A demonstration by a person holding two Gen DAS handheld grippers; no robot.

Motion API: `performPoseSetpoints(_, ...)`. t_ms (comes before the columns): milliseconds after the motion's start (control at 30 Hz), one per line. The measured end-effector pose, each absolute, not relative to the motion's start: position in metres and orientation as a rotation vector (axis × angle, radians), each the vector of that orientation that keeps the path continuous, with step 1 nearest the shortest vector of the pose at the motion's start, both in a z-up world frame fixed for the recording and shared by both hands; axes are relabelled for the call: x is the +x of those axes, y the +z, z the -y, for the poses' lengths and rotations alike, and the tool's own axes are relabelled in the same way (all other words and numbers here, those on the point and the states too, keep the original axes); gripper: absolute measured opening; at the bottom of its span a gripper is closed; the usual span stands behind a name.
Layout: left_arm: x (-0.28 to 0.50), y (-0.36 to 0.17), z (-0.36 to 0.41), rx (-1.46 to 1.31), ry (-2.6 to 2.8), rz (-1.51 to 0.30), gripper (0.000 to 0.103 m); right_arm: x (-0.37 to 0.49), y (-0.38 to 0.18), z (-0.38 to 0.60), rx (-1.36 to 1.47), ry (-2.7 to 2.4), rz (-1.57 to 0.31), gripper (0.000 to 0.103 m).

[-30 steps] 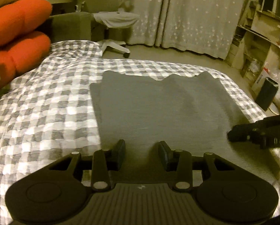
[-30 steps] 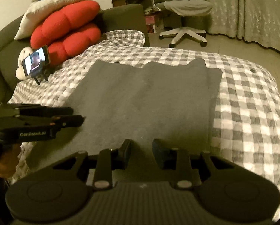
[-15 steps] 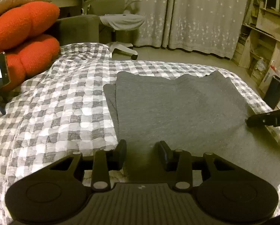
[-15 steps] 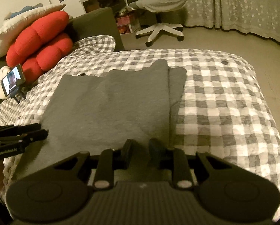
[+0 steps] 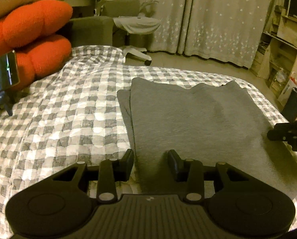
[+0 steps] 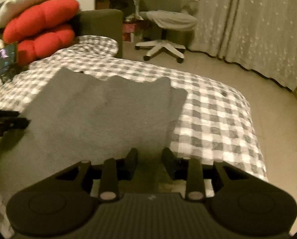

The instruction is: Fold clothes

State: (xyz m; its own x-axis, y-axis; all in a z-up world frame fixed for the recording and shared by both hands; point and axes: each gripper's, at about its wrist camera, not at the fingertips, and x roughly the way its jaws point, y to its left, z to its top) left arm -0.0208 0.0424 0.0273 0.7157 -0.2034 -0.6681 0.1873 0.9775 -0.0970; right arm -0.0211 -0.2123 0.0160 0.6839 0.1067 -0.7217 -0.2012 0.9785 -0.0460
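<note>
Grey garment [image 5: 196,123], count one, lies flat and partly folded on the checked bedspread [image 5: 64,119], right of centre in the left wrist view; its near hem sits at 6 o'clock, just ahead of both tools.

Left gripper [image 5: 150,164]: jaws parted, straddling the garment's near left corner, which lies between the pads; no pinch visible, so released. Right gripper [image 6: 149,164]: jaws opening, cloth of the near right corner between them, pads not pressing.

Risks, as judged:
- A narrow underlayer strip shows at 9 o'clock of the top layer. A pinch that catches only the top layer would pull the layers apart.
- Unequal lift by the two tools would skew the fold line.
- The soft bedspread could get nipped along with the hem and drag.

Counts outward: two grippers; red cushions [image 6: 40,29] two, stacked, at 10 o'clock; pale pillow [image 6: 28,1] one, on top of them; phone on stand [image 5: 3,75] one; office chair [image 6: 164,33] one, at 12 o'clock.
</note>
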Motion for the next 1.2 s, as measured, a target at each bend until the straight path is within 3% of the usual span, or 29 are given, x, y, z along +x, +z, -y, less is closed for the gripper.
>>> performPoseSetpoints(400, -0.031, 0.031, -0.037, -0.034, -0.242, -0.736, 0.039, -0.060, 0.017, 0.177, -0.238, 0.403, -0.772, 0.036)
performPoseSetpoints(1033, -0.028, 0.023, -0.033, -0.030, -0.260, -0.782, 0.039, -0.078, 0.010, 0.151, -0.287, 0.504, -0.769, 0.036)
performPoseSetpoints(1200, -0.029, 0.023, -0.033, -0.028, -0.260, -0.781, 0.039, -0.091, 0.011, 0.147, -0.323, 0.560, -0.749, 0.045)
